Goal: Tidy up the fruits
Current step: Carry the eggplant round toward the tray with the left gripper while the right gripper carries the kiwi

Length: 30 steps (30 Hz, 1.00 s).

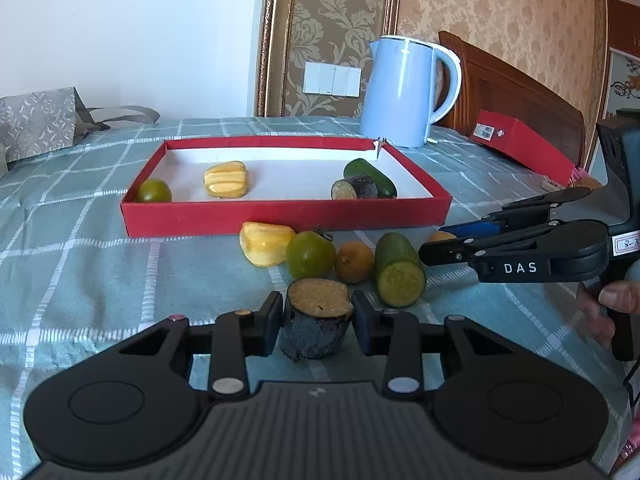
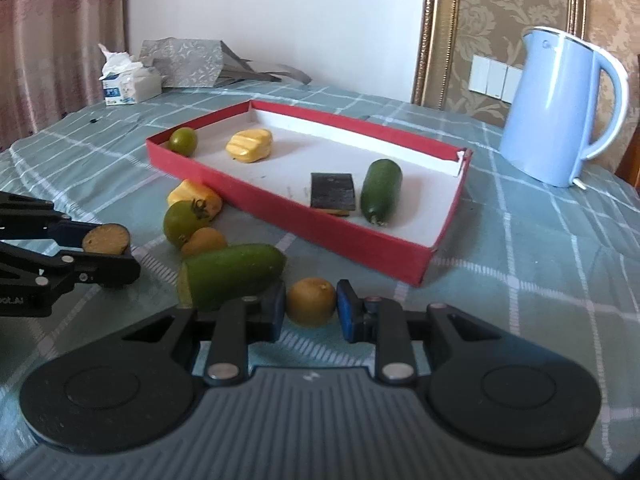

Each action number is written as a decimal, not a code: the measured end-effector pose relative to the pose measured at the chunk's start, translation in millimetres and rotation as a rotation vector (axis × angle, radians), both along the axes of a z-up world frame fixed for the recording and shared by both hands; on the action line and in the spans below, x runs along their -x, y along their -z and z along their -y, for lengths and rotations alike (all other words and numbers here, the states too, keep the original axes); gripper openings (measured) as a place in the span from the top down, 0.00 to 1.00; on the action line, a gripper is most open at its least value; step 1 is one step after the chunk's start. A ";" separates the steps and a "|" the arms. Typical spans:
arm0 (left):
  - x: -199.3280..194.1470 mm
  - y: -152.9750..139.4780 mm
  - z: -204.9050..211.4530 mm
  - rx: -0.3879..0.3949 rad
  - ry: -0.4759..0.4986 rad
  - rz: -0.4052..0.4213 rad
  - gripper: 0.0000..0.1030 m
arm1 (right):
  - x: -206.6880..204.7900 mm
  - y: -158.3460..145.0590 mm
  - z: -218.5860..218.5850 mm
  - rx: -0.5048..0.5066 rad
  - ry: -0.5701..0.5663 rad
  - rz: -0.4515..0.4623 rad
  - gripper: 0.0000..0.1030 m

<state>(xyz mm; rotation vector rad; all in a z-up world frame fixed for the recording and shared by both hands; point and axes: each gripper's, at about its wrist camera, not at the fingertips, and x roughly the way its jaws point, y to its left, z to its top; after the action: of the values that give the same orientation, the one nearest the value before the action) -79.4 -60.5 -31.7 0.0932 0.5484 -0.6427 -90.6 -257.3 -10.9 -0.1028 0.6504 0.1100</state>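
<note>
A red tray (image 1: 280, 216) (image 2: 288, 210) on the checked cloth holds a green tomato (image 1: 154, 191), a yellow pepper piece (image 1: 226, 179), a dark eggplant piece (image 1: 356, 189) and a cucumber half (image 1: 374, 176). In front of it lie a yellow pepper piece (image 1: 266, 243), a green tomato (image 1: 310, 254), a brown kiwi (image 1: 354, 262) and a cucumber half (image 1: 400, 270). My left gripper (image 1: 316, 320) is closed around a dark eggplant piece (image 1: 316, 324) (image 2: 106, 239). My right gripper (image 2: 311, 310) (image 1: 434, 246) stands open around a second brown kiwi (image 2: 311, 302), with a gap on the right side.
A light blue kettle (image 1: 404, 92) (image 2: 560, 108) stands behind the tray to the right. A red box (image 1: 524, 146) lies at the far right edge. A grey paper bag (image 2: 182, 63) and a tissue pack (image 2: 128, 84) sit at the far left.
</note>
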 end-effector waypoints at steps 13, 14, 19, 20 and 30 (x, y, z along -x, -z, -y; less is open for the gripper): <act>-1.4 -5.0 -1.9 -0.001 -0.015 0.018 0.65 | -3.7 -0.3 3.2 -0.005 0.030 0.001 0.75; -1.4 -5.5 -2.0 -0.002 -0.017 0.021 0.65 | -3.8 -0.2 3.3 -0.005 0.032 0.001 0.75; -5.1 -6.6 -1.4 0.000 -0.026 0.017 0.65 | -3.3 0.1 4.5 -0.014 0.043 0.008 0.75; -5.9 -6.7 -1.6 0.001 -0.026 0.015 0.65 | -3.0 0.1 5.1 -0.017 0.045 0.009 0.75; -15.7 -17.1 -5.2 0.019 -0.046 0.024 0.65 | -0.4 0.3 12.0 -0.041 0.084 0.022 0.75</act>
<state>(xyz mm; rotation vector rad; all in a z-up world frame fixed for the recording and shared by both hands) -63.7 -55.4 -14.6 0.0704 0.5197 -0.6009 -90.2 -269.3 -11.2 -0.0370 0.6289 0.0411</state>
